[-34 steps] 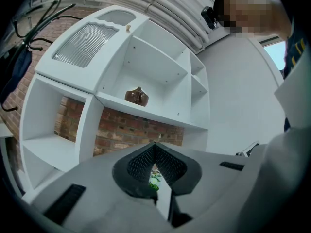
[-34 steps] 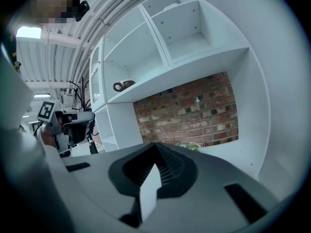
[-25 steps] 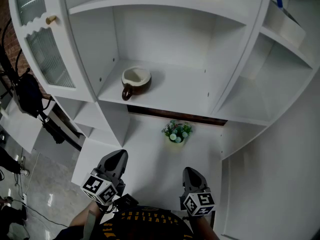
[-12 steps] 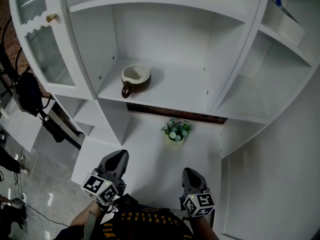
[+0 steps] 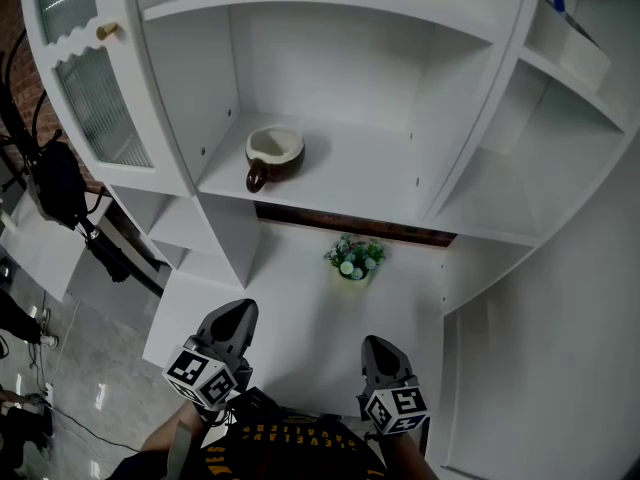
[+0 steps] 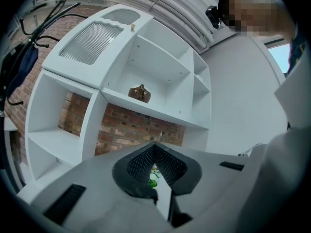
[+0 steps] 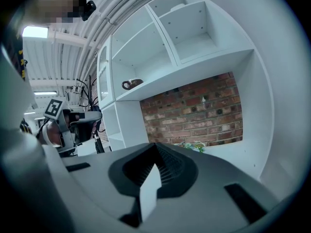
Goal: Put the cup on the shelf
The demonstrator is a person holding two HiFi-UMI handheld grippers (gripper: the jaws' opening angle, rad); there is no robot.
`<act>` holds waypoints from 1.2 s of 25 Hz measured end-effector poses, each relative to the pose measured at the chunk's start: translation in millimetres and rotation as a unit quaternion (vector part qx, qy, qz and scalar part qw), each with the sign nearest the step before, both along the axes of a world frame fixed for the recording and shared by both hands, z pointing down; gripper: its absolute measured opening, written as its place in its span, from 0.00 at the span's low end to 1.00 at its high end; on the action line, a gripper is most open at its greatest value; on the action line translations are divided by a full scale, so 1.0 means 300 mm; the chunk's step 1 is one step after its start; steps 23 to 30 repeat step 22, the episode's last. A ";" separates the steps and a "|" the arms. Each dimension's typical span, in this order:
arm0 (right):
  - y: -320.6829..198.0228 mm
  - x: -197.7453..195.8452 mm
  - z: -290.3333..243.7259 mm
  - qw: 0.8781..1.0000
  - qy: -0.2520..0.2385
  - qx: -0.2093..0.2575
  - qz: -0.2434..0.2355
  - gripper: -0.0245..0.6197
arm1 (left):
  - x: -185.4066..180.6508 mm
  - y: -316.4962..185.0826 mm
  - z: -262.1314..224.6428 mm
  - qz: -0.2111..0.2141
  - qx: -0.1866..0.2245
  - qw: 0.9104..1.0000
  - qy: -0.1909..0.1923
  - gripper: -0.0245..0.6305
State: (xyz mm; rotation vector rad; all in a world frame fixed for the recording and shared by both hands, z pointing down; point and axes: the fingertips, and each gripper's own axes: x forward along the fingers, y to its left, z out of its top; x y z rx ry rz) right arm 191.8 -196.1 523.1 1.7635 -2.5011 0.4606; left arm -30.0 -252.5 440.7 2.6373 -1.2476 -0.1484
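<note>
Your left gripper [image 5: 236,311] has its jaws closed together with nothing between them, and your right gripper [image 5: 377,345] is closed and empty too. You hold both low over the front of the white worktop [image 5: 300,313], well apart from the cup [image 5: 273,155]. The cup is brown outside and pale inside. It stands upright on the left part of the middle shelf [image 5: 380,183], with its handle toward the front edge. A small green plant [image 5: 353,259] sits on the worktop below that shelf, against a brick wall [image 7: 194,108] that shows behind the unit. The shelving unit is all white, with a ribbed-glass door [image 5: 95,108] and a brass knob [image 5: 105,31] at upper left. Left of the unit there is black gear [image 5: 58,183] and cables over a glossy tile floor [image 5: 75,363].
</note>
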 end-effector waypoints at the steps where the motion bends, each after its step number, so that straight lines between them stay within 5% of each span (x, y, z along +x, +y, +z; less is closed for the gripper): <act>1: 0.000 -0.003 -0.002 1.000 0.000 0.001 -0.001 0.05 | -0.001 0.001 -0.004 -0.001 0.001 1.000 0.000 0.04; 30: -0.011 -0.013 -0.011 1.000 0.003 0.008 -0.010 0.05 | -0.012 0.000 -0.028 -0.012 0.001 1.000 -0.004 0.04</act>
